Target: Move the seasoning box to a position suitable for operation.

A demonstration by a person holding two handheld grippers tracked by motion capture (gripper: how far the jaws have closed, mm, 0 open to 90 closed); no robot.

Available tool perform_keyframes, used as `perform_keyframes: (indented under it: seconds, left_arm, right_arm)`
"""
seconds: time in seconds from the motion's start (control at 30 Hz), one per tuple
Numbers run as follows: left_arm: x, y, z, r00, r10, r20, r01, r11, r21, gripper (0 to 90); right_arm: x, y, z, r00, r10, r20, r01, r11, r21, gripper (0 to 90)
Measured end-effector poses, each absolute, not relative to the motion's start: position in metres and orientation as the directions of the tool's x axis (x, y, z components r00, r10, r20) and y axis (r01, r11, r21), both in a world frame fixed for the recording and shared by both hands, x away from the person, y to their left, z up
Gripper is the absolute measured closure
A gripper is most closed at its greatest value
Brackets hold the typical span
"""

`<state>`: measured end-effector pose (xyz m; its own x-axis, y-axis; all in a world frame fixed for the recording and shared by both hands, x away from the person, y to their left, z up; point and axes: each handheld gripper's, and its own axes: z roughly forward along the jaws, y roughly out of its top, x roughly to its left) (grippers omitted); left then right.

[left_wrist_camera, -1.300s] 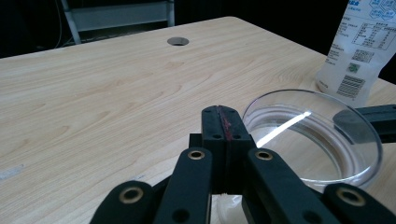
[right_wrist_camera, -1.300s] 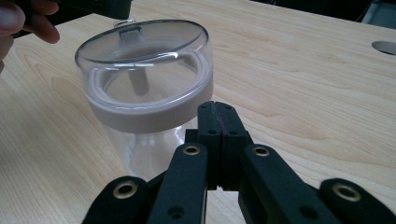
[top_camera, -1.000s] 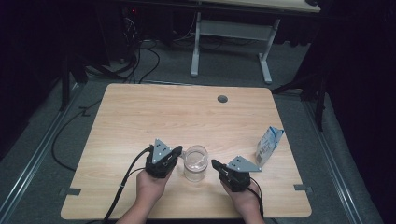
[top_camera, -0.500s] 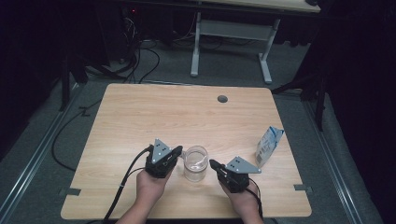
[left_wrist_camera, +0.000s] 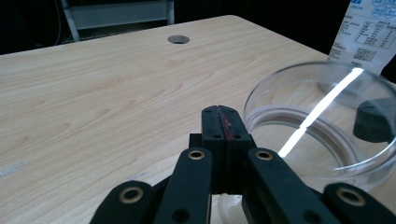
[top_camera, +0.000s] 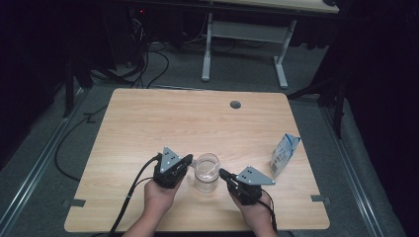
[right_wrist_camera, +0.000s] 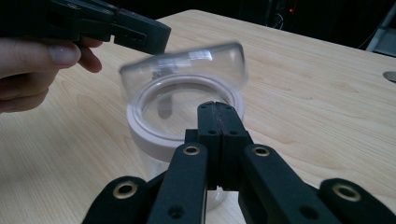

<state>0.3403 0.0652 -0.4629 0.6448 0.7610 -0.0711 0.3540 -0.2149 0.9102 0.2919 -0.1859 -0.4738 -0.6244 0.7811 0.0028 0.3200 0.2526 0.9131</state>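
High view first: the jar point(top_camera: 206, 173) sits near the front edge of the table point(top_camera: 148, 123), right between the two hands. Left gripper point(top_camera: 186, 159) is just beside the jar on its left, right gripper point(top_camera: 223, 173) just beside it on the right, both tips pointing at it. Way off to the jar's right stands a small pouch point(top_camera: 284, 155), and the cable hole point(top_camera: 235, 104) is well behind the jar.

Both claws are pinched fully closed with nothing between them; you can see the jaws pressed flat together in each gripper view. So nobody's gripping anything yet.

Right gripper view shows a clear lid point(right_wrist_camera: 187, 65) tipped up at the jar's far side, over the white rim point(right_wrist_camera: 140, 126), with the left gripper's tip close by its edge. Can't tell if it's actually touching. My read: the step in hand is working that lid, either nudging it open or pushing it down.

If I were doing it, I'd brace the jar with the right gripper low against the wall so it doesn't skate, and push the lid with the left tip slowly. Clear plastic, light, probably slippery, so a poke up high could tip the whole jar. Keep pressure low and steady, and stay clear of the pouch.
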Motion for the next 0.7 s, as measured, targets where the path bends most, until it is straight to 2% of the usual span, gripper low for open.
perform_keyframes:
  seconds: [0.27,0.43,0.6,0.7]
  left_arm:
    - [0.327,0.083,-0.461,0.647,0.756,-0.099,0.35,-0.179,0.919,90.0]
    - [0.304,0.092,-0.483,0.657,0.741,-0.14,0.381,-0.166,0.909,90.0]
    - [0.293,0.085,-0.494,0.677,0.712,-0.188,0.405,-0.148,0.902,90.0]
    - [0.289,0.076,-0.488,0.701,0.691,-0.177,0.385,-0.159,0.909,90.0]
  right_arm:
    - [0.291,-0.185,-0.473,-0.63,0.777,0.009,0.319,0.247,0.915,89.9]
    - [0.29,-0.185,-0.47,-0.629,0.777,0.007,0.315,0.247,0.917,89.9]
    - [0.29,-0.184,-0.468,-0.629,0.777,0.002,0.309,0.247,0.919,89.9]
    - [0.29,-0.183,-0.468,-0.63,0.776,0.004,0.309,0.246,0.919,89.9]
